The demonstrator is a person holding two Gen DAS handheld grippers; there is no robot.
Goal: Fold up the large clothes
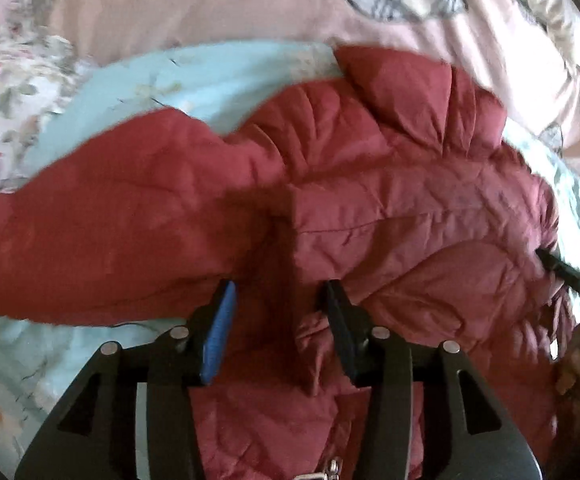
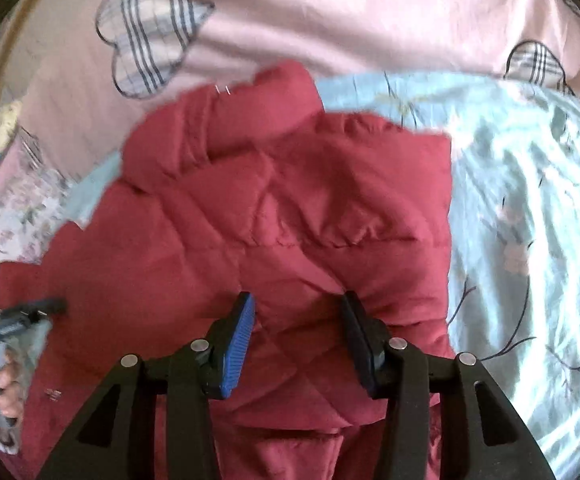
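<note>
Two grippers hang over one dark red quilted padded jacket [image 1: 369, 200] spread on a bed. Beneath the jacket lies a pale blue sheet printed with branches and blossoms [image 2: 529, 200], and beyond that a pink cover with plaid heart patches [image 2: 329, 12].

On the left gripper [image 1: 282, 312] the jaws stand apart. A raised fold of the red jacket sits in the gap between them, close against the black jaw, while the blue-padded jaw stands clear of the cloth. Ahead of these jaws a sleeve of the jacket runs off to their left side, and the quilted body bulges to their right.

On the right gripper [image 2: 297, 320] the jaws also stand apart, with flat quilted jacket showing between and below them; nothing is pinched. The jacket's collar end lies ahead of these jaws, and the pale blue sheet lies off to their right.

At the left edge of the right wrist view the left gripper shows blurred, with a person's hand [image 2: 6, 392] around its handle.
</note>
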